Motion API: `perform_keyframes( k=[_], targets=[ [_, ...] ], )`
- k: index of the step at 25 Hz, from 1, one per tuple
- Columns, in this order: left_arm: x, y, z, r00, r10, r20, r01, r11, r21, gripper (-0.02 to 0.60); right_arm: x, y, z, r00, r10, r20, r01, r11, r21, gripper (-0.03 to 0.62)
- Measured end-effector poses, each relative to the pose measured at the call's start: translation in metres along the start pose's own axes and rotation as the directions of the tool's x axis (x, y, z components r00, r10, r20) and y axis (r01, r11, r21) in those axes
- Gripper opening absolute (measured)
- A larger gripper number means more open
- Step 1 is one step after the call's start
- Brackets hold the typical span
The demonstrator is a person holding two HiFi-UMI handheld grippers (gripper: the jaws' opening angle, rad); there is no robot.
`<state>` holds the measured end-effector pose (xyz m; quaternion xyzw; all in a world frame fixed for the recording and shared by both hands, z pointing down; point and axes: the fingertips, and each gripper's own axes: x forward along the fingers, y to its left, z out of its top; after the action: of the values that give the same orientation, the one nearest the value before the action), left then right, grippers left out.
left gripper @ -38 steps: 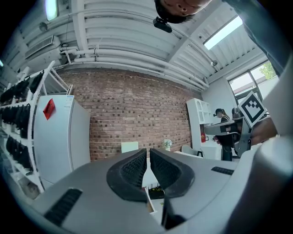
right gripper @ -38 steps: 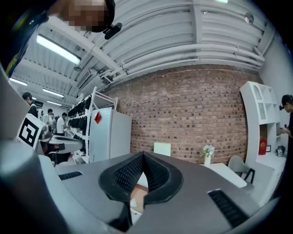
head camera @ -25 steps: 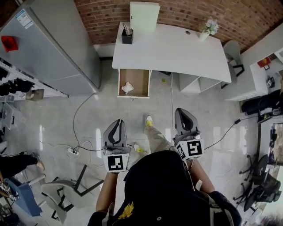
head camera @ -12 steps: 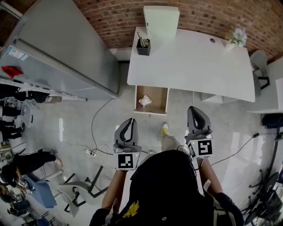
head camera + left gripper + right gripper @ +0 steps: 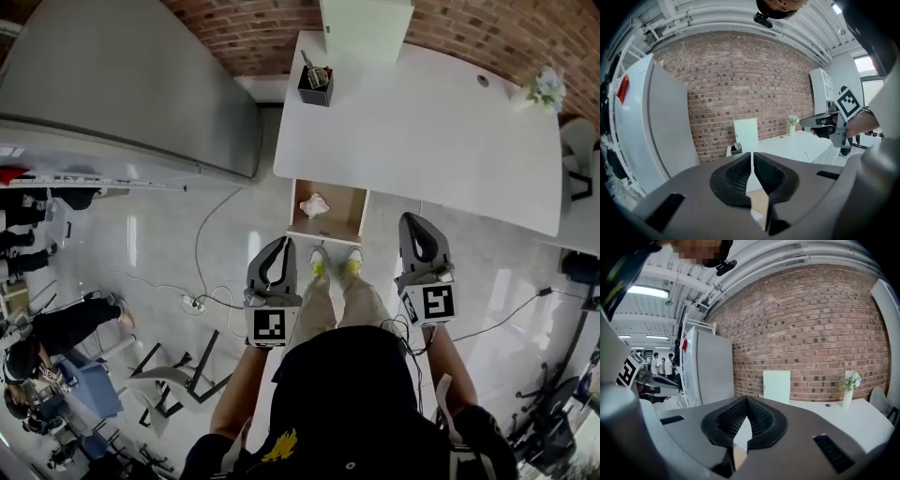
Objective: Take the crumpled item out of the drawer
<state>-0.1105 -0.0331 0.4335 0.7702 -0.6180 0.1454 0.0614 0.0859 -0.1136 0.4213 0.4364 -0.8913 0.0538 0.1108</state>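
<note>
Two grippers: my left gripper (image 5: 278,246) & right gripper (image 5: 413,221) both closed, empty; held fwd, short of target.
Drawer (image 5: 345,201): stands open, so wad (image 5: 313,205) is reachable; untouched.

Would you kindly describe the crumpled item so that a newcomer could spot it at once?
Find the white desk against the brick wall; under its front edge, a wooden drawer stands pulled open. Toward the drawer's left lies the crumpled white item, the only thing visible inside, pale against the brown bottom.
</note>
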Motion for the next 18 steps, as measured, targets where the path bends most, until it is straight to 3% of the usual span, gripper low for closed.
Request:
perform_keyframes(
  k=[4, 7, 12, 16, 18],
  targets=[
    [0.034, 0.012, -0.061, 0.989, -0.094, -0.115, 0.099, 0.994, 0.041, 0.021, 0.039, 0.007, -0.033, 0.999, -0.008, -0.046, 0.008, 1.000, 0.016, 0.025],
    [0.061, 0.017, -0.111, 0.962, -0.169, -0.215, 0.166, 0.986, -0.035, 0.021, 0.060, 0.016, -0.067, 0.996, -0.030, -0.082, 0.035, 0.998, 0.053, 0.025],
    [0.110, 0.014, -0.204, 0.891, -0.272, -0.362, 0.249, 0.962, -0.112, 0.034, 0.089, 0.030, -0.123, 0.989, -0.054, -0.136, 0.067, 0.993, 0.094, 0.025],
    [0.141, -0.004, -0.275, 0.824, -0.349, -0.447, 0.310, 0.937, -0.161, 0.158, 0.113, 0.042, -0.172, 0.983, -0.039, -0.181, 0.062, 0.990, 0.124, 0.025],
    [0.161, -0.013, -0.309, 0.796, -0.366, -0.483, 0.322, 0.930, -0.176, 0.210, 0.124, 0.039, -0.198, 0.975, -0.068, -0.210, 0.103, 0.981, 0.162, 0.025]
  ],
)
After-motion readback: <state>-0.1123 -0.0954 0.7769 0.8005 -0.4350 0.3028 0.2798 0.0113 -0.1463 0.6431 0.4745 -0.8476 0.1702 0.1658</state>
